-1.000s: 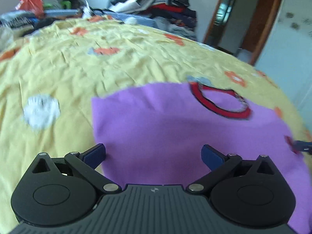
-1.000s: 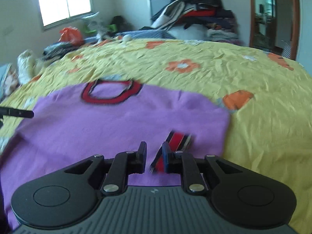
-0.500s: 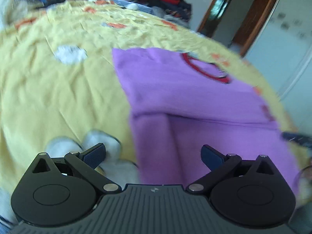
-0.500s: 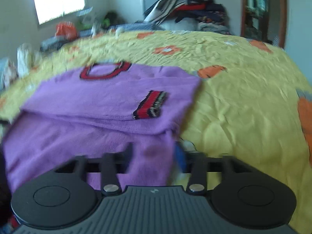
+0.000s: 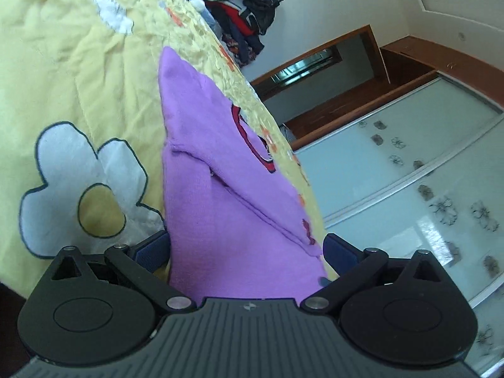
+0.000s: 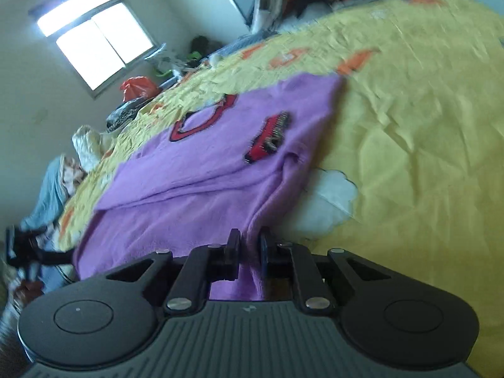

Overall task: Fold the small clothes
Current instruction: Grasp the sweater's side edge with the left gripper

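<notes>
A purple sweater (image 5: 220, 208) with a red and black collar (image 6: 201, 123) lies flat on the yellow bedspread (image 5: 78, 63). One sleeve is folded across the body, and its red and black cuff (image 6: 267, 138) rests on the chest. My left gripper (image 5: 245, 249) is open, with the sweater's near hem lying between its blue pads (image 5: 151, 250). My right gripper (image 6: 249, 244) is shut on the sweater's near right corner, and purple fabric (image 6: 189, 195) is bunched between the fingers. Both views are tilted.
The bedspread (image 6: 409, 126) has white flower patches (image 5: 78, 182) and orange ones. A pile of clothes (image 5: 245, 9) sits at the bed's far end. A sliding wardrobe (image 5: 425, 173) and a doorway stand at the right. A window (image 6: 97, 41) and bags (image 6: 138, 86) lie on the left.
Both grippers pulled back from the chest to the near hem. The right gripper let go of the cuff, opened, then shut on the hem corner. The left stayed open and rolled sideways.
</notes>
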### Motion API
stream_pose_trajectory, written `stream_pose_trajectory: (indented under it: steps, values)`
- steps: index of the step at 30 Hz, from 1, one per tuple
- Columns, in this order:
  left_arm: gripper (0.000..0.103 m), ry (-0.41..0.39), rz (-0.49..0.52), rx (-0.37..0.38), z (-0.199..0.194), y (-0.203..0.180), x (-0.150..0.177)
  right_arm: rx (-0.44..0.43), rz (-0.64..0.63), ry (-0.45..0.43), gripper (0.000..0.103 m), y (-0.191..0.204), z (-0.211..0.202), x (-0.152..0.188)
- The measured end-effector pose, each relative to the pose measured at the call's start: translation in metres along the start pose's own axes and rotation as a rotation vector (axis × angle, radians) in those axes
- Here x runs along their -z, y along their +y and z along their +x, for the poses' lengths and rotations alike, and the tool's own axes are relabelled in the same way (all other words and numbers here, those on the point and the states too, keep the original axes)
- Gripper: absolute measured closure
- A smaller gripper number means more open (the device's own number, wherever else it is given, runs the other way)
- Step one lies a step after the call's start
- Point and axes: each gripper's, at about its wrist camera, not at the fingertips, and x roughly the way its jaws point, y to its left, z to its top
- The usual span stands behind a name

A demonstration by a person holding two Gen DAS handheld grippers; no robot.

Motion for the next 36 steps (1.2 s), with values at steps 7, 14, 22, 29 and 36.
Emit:
stream_pose_trajectory:
  steps: [7,14,22,29,36]
  values:
    - [0.093,0.069,-0.073,-0.141,0.007,0.017,-0.01,0.177,-0.082,-0.041,0.1,0.008,-0.014,0.002]
    - [0.089,0.016,0.033,-0.146,-0.029,0.013,0.007,0.082,0.018,0.001,0.088,-0.002,-0.021,0.008]
    - [0.016,0.036,0.115,-0.099,-0.016,0.026,0.052,-0.117,0.048,0.023,0.042,0.007,-0.028,0.024]
    - [0.068,0.099,0.163,-0.111,0.011,0.039,0.076,-0.203,0.114,0.044,0.065,-0.001,-0.029,0.032]
    - [0.099,0.073,0.207,-0.088,-0.001,0.019,0.076,-0.237,0.139,0.015,0.099,0.009,-0.027,0.033]
